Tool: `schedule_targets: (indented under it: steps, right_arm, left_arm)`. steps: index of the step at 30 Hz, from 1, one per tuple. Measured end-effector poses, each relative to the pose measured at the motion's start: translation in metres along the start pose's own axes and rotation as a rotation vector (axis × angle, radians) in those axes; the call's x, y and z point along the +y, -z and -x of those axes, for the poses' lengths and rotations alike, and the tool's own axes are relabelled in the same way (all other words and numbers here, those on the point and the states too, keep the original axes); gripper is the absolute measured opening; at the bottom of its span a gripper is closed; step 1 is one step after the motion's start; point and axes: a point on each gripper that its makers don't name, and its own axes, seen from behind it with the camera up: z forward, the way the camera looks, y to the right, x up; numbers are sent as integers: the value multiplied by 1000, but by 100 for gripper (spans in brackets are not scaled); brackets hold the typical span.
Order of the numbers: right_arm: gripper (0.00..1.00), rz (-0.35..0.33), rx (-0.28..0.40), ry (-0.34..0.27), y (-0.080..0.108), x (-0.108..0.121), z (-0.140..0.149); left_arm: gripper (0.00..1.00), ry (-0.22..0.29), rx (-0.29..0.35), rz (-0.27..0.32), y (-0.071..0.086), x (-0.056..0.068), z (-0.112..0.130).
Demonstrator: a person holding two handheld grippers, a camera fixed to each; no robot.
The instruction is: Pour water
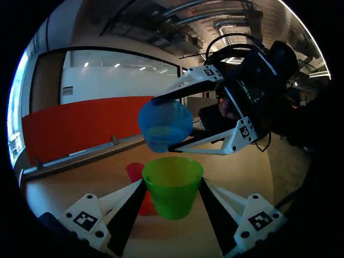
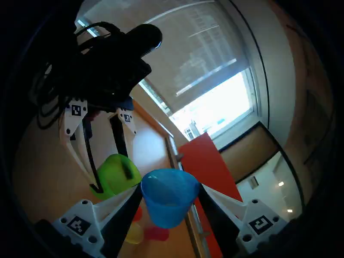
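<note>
My left gripper point(image 1: 173, 185) is shut on a green cup point(image 1: 173, 191), upright and low in the left gripper view. Just above it hangs a translucent blue cup point(image 1: 165, 124), tipped with its mouth toward the green cup's rim, and my right gripper point(image 1: 168, 124) is shut on it. In the right gripper view the blue cup point(image 2: 168, 201) sits between that gripper's point(image 2: 170, 193) own fingers. The green cup point(image 2: 115, 174) lies beyond it to the left, held by the left gripper point(image 2: 112, 177). I cannot tell whether water is flowing.
A red cup point(image 1: 135, 171) stands on the wooden table point(image 1: 241, 167) behind the green one. A yellow cup point(image 2: 134, 233) and a red cup point(image 2: 155, 233) sit low in the right gripper view. A red wall panel point(image 1: 77, 124) runs along the table's far edge.
</note>
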Motion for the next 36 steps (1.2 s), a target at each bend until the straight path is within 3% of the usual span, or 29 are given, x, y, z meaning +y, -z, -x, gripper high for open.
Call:
schedule_targets:
  steps: [15,36]
  right_arm:
    - [92,-4,-24,76,-2,-1,-1]
    - [92,10,-29,125,-4,7,-3]
  left_arm:
    - [85,0,5,2,-1,1,-1]
    - [85,-4,7,0,3,1,-2]
